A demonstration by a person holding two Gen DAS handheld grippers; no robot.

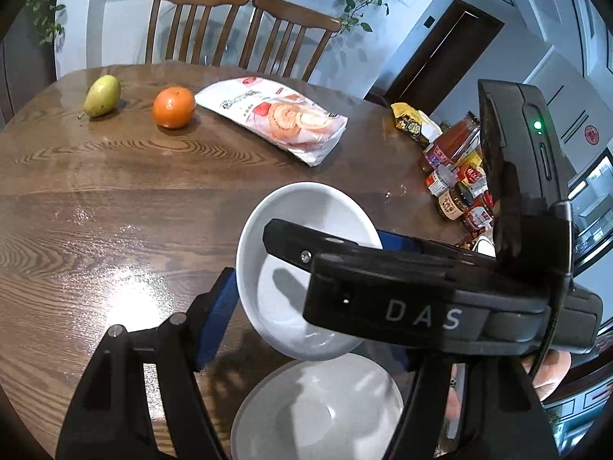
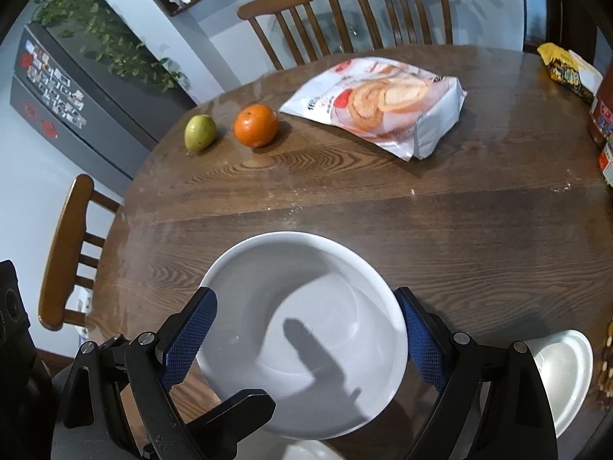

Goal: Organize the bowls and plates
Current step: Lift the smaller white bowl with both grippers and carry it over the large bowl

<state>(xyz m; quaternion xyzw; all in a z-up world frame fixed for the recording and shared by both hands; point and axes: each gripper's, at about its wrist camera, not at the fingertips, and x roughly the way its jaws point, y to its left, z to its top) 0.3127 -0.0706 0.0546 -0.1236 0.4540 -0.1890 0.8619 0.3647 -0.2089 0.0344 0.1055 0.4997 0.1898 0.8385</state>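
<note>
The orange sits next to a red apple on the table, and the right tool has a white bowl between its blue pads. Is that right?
Not quite. Beside the orange sits a green pear, not a red apple; the right wrist view shows it. The rest holds: the white bowl is between the right tool's blue pads.

The pale letters "D A S" stand on the side of the black plastic gripper body [image 1: 440, 306] that crosses the left wrist view. The print on the white and pink plastic snack bag [image 2: 377, 105] and on the red-labelled sauce jars [image 1: 458, 176] is too small and blurred to read.
</note>
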